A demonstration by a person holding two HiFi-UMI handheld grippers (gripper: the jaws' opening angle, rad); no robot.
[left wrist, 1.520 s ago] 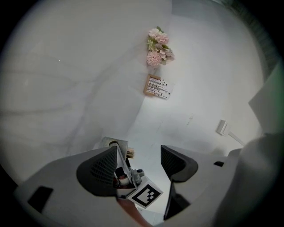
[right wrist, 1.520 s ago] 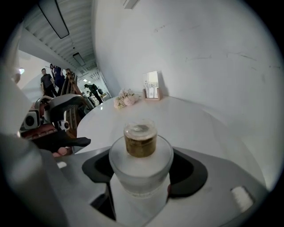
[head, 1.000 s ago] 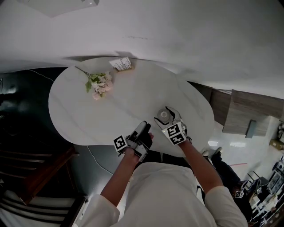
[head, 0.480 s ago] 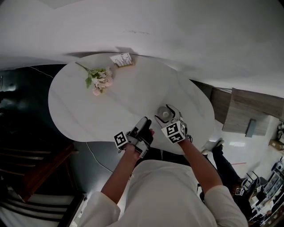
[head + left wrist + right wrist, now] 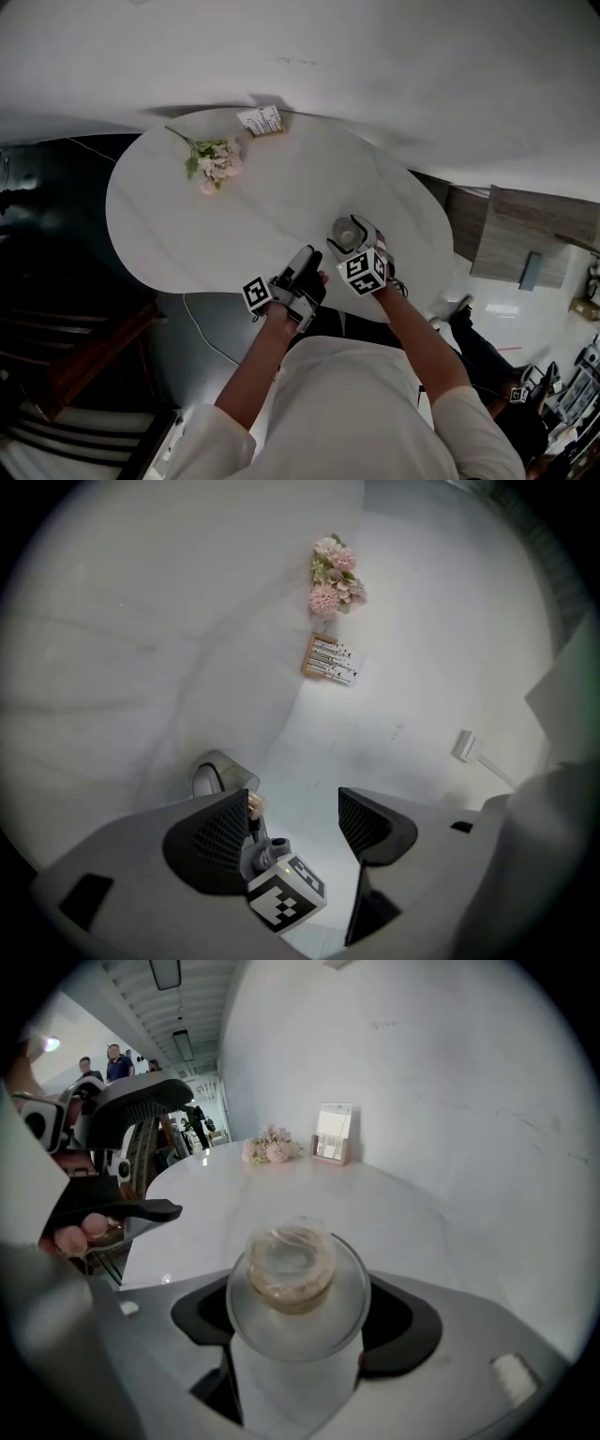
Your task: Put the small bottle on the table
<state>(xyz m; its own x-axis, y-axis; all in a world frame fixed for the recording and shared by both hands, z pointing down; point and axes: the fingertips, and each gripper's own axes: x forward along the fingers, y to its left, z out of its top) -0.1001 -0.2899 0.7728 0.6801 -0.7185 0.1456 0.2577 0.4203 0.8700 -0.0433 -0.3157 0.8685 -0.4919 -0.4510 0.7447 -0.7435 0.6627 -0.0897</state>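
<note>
**A:** So where is the small bottle?

**B:** The right gripper has it. Its two dark jaws press on the bottle, one on each side, so it can't slip. It is over the near edge of the table, on the person's right. I can't tell if its bottom touches the top.

**A:** Why does the gripper point down?

**B:** I think it is so the bottle can go down flat and stand up.

**A:** And the left gripper?

**B:** Its jaws are wide apart and hold nothing. It waits just beside the other one, out of the way, I guess.

**A:** What is the bottle like?

**B:** Round and see-through, like glass or plastic. It has a wide shoulder and a thin neck with a pale, crinkly top.

**A:** And the table?

**B:** White, smooth and egg-shaped, with faint grey lines. Pink flowers lie far off by the wall, and a little card stands there too, so the bottle has lots of room.
</note>
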